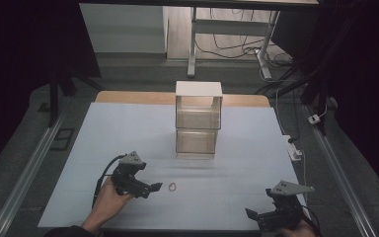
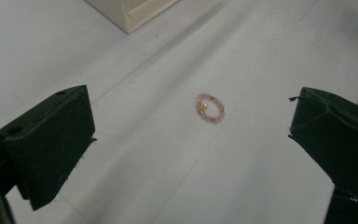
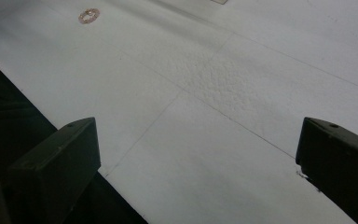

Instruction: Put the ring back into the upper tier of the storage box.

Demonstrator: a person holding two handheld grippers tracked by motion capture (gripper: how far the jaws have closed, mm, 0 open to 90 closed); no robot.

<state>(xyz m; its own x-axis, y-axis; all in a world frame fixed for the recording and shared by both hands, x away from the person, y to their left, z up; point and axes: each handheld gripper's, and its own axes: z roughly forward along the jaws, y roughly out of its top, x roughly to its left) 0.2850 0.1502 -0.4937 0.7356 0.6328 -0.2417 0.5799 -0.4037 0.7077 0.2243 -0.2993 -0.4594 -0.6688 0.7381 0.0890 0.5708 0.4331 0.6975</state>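
Bracelet of small pink beads with a few gold ones lies flat on the white table cover, a closed little loop with no real long axis, so your approach angle matters less than getting a jaw on each side of it. It sits just beyond the tips of your left gripper, to that gripper's right in the high view; in the left gripper view the bracelet lies ahead, between the two jaws and a little nearer the right one. Your left gripper stands released, jaws spread wide and holding nothing. Your right gripper is well apart at the near right edge of the table, also spread and empty, with the bracelet far off in its view. I judge the left hand the better choice. Farther back stands a stacked clear box unit with a white top.
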